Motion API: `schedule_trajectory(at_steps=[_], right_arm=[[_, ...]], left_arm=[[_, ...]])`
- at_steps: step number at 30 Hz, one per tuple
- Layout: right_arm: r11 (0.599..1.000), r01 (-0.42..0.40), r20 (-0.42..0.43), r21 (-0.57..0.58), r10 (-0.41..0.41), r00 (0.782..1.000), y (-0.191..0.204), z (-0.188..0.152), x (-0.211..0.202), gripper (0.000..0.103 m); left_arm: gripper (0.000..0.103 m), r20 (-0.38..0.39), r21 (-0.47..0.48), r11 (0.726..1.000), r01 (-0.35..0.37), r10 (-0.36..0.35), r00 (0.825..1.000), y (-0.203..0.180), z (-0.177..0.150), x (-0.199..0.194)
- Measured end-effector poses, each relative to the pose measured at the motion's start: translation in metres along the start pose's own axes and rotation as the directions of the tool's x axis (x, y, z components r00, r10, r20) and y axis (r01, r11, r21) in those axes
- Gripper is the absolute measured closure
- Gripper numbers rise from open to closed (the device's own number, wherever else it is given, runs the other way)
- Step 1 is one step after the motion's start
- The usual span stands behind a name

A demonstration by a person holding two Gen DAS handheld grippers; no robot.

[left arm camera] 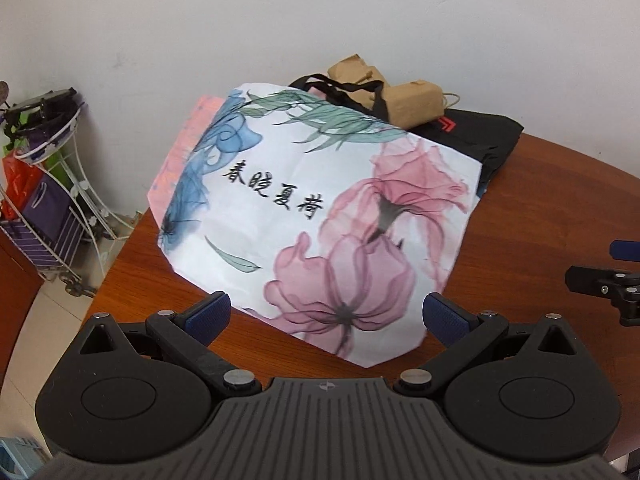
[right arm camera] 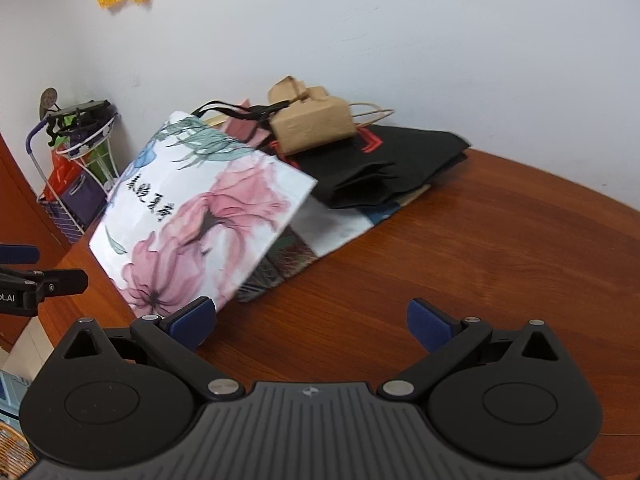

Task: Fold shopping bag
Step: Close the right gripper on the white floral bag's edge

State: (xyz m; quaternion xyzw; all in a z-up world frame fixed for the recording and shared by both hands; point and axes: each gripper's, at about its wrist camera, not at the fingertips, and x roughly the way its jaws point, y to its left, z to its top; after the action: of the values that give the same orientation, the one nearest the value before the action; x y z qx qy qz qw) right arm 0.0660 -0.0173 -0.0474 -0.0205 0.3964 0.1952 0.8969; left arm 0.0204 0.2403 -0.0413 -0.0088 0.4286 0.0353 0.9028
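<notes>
hovering over the wooden table (right arm camera: 460,240), both grippers hold nothing. bare wood lies ahead of the right gripper (right arm camera: 312,320), fingers spread wide, out to the table's curved far edge. the floral shopping bag (left arm camera: 316,216) sits propped against a black bag (right arm camera: 384,160) and brown paper bag (right arm camera: 312,122) by the wall. the left gripper (left arm camera: 326,312), wide open, faces the bag's near bottom edge, just short of it.

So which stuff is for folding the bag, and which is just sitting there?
For the job: flowered bag, left gripper, right gripper, both open.
Just lying about: black bag, brown paper bag, wire rack, table.
</notes>
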Motion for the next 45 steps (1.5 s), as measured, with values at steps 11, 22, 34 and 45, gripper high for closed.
schedule_trajectory(at_steps=[11, 22, 34, 45], right_arm=[[0.997, -0.067, -0.04, 0.033, 0.069, 0.997, 0.038, 0.002, 0.061, 0.0], [0.996, -0.084, -0.085, 0.026, 0.086, 0.993, 0.054, 0.0, 0.101, 0.0], [0.986, -0.152, -0.104, 0.073, 0.159, 0.982, 0.053, 0.006, 0.132, 0.001], [0.95, -0.203, -0.132, 0.236, 0.239, 0.962, 0.034, 0.003, 0.153, 0.052]], left_arm=[[0.0, -0.008, 0.01, 1.0, -0.009, 0.009, 1.0, 0.037, 0.003, 0.013], [0.0, -0.016, -0.004, 1.0, -0.005, 0.005, 1.0, 0.051, 0.0, 0.019], [0.0, -0.024, -0.017, 0.999, -0.027, 0.027, 0.999, 0.061, -0.007, 0.014], [0.0, -0.026, -0.06, 0.997, -0.051, 0.049, 0.998, 0.065, -0.012, 0.011]])
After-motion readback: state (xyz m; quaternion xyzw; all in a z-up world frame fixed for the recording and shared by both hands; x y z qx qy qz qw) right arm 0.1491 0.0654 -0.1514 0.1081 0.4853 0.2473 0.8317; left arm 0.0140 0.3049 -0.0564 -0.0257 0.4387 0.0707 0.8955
